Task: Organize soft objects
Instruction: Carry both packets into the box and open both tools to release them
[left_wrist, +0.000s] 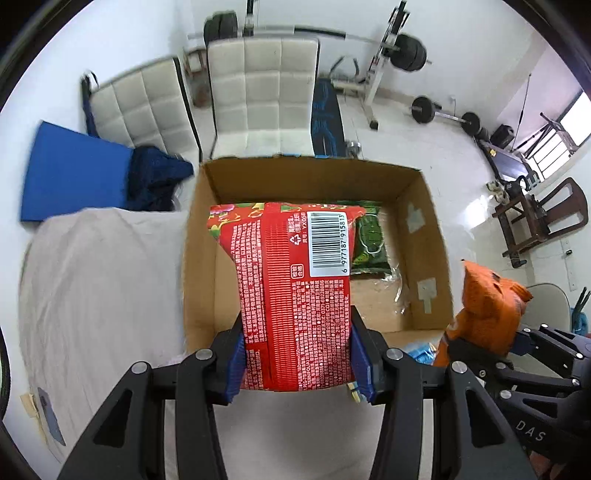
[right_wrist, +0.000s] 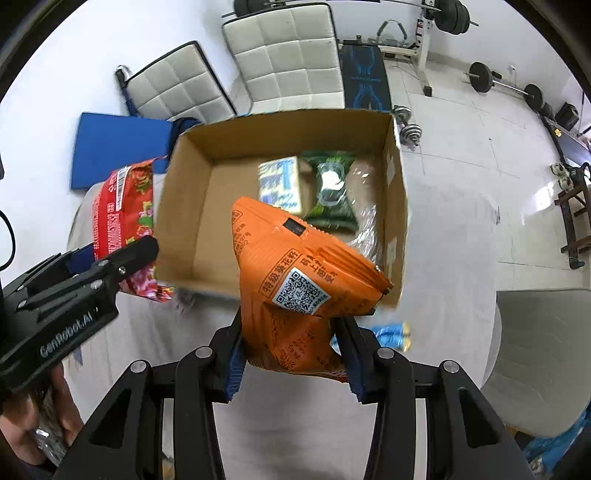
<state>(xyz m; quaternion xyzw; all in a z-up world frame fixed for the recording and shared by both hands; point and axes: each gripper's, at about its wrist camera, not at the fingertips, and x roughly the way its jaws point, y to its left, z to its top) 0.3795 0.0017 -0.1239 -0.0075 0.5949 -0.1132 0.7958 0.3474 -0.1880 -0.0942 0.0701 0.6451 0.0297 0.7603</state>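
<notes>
Now the left gripper (left_wrist: 297, 363) is clamping the light, crinkly red packet (left_wrist: 291, 280) by its lower end at frame centre over the cardboard box (left_wrist: 424, 236), while the right gripper (right_wrist: 291, 354) is pinching the orange bag (right_wrist: 295, 280).

Red floral packet (left_wrist: 295, 295) with white barcode, orange packet (right_wrist: 295, 291), brown cardboard box (right_wrist: 207, 206), green packet (right_wrist: 330, 192) inside.

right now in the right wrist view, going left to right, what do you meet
left gripper → red packet → blue-and-white pack in the cardboard box → green packet → clear wrapper → box's right wall
</notes>
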